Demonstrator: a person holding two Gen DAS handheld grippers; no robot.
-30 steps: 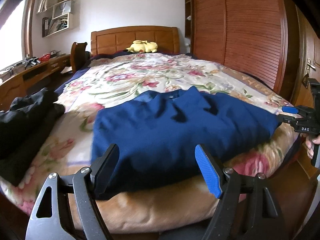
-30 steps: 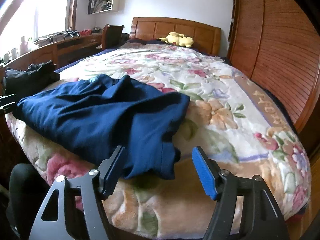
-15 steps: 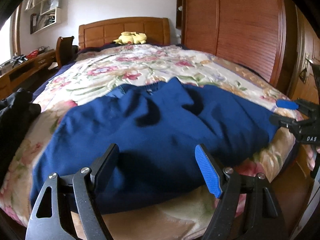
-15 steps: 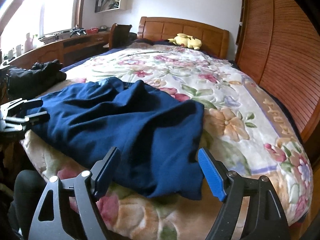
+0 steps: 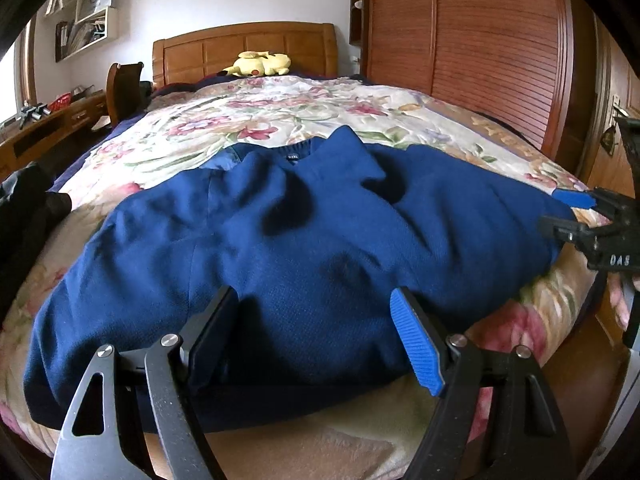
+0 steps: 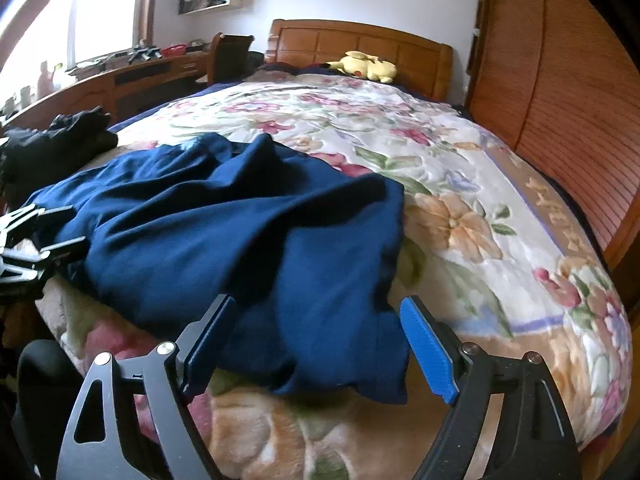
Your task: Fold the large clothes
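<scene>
A dark blue sweater [image 5: 320, 220] lies spread, a little rumpled, on the floral blanket [image 5: 280, 120] near the foot of the bed, collar toward the headboard. My left gripper [image 5: 314, 296] stands open low over its near hem, and the pads do not press the cloth. My right gripper [image 6: 318, 302] hovers over the sweater's [image 6: 220, 232] right lower corner. Its jaws are opening, with fabric lying between the fingers but not pinched. Each gripper shows in the other's view: the right gripper [image 5: 592, 220] at the sweater's right edge, the left gripper [image 6: 36, 240] at its left edge.
Black clothes [image 5: 24, 208] are piled at the bed's left edge. A yellow plush toy [image 5: 260, 64] rests by the headboard. A wooden wardrobe [image 5: 480, 60] runs along the right. A desk [image 6: 132, 76] and chair [image 5: 124, 88] stand on the left.
The left gripper has come lower and closer over the sweater's hem, with the black clothes sliding to the left edge of its view. The right gripper's jaws have widened near the sweater's corner.
</scene>
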